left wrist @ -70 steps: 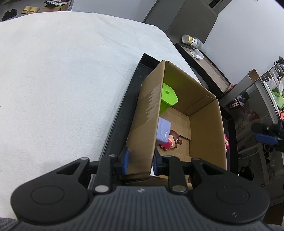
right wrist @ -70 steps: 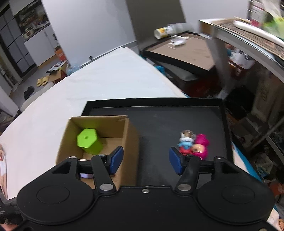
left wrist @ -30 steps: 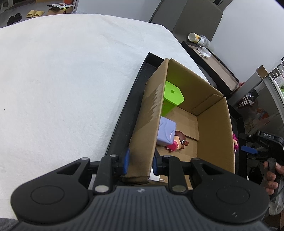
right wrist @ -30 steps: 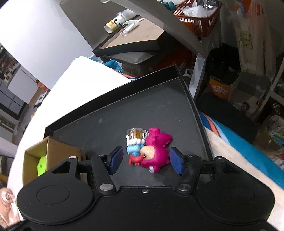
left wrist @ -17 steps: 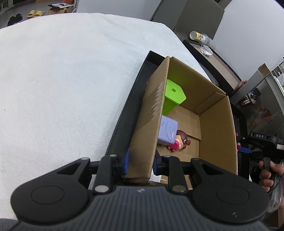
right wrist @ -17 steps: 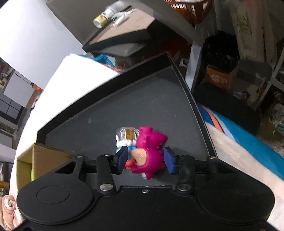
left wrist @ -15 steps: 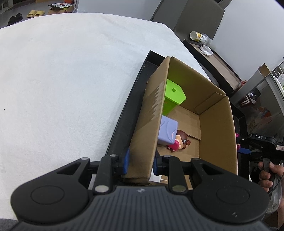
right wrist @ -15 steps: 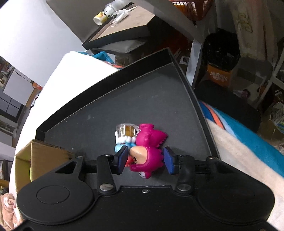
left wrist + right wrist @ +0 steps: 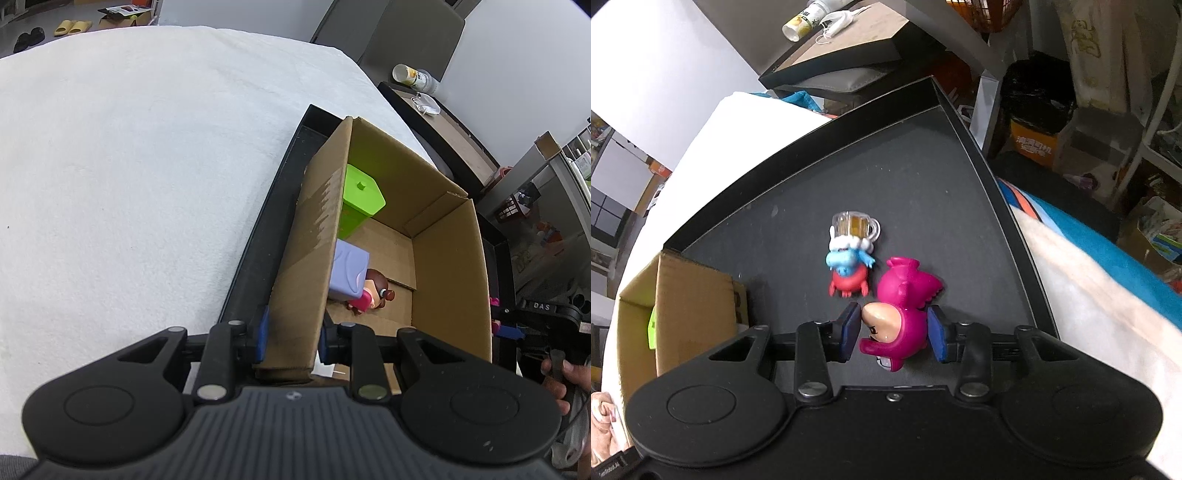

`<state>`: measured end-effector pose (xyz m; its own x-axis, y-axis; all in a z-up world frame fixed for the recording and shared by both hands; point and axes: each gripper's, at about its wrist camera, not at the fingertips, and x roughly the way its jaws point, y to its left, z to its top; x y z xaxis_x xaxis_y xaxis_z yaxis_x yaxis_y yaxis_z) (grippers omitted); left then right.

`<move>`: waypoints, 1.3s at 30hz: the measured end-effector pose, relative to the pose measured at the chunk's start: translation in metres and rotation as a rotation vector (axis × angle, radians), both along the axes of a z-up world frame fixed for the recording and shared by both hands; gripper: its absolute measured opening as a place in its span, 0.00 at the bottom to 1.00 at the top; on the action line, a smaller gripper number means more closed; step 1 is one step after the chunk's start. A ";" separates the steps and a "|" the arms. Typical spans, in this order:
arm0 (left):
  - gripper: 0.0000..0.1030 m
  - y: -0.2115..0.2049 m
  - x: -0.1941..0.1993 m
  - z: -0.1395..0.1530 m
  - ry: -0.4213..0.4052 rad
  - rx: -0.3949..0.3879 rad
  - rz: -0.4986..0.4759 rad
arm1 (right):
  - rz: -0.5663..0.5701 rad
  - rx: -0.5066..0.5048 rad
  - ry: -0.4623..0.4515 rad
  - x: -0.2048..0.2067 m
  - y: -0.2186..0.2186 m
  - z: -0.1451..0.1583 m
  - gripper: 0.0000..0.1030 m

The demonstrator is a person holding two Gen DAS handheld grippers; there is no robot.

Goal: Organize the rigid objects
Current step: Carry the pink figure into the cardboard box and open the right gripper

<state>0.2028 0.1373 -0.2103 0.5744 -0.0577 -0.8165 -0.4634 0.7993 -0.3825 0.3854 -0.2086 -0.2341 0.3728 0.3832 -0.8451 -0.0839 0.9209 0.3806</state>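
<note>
The task is looking about half done: three things are already lying inside the cardboard box (image 9: 448, 266), namely a green container (image 9: 360, 195), a lilac block (image 9: 349, 271) and a small brown-headed figure (image 9: 371, 291), while two toys are waiting outside on the black tray (image 9: 923, 155). The left gripper (image 9: 291, 334) is pinching the near wall of the box, with its jaws closed onto the cardboard, one pad outside and one inside, so it is holding the box steady. The right gripper (image 9: 894, 326) is sitting around the magenta figure (image 9: 899, 314); its jaws are narrowed to the toy's head, and the pads are touching it or nearly touching, but I judge the toy is lying on the tray, not lifted. The blue and red figure with a beer mug (image 9: 849, 251) is lying just beside the magenta one, so lifting may disturb it. The tray rim is near on the right side, and the box is standing at the tray's left part, with open floor between.
</note>
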 end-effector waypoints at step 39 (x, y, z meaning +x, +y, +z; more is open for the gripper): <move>0.24 0.002 -0.005 0.002 -0.021 -0.008 -0.014 | 0.175 -0.068 -0.170 -0.062 0.058 0.090 0.38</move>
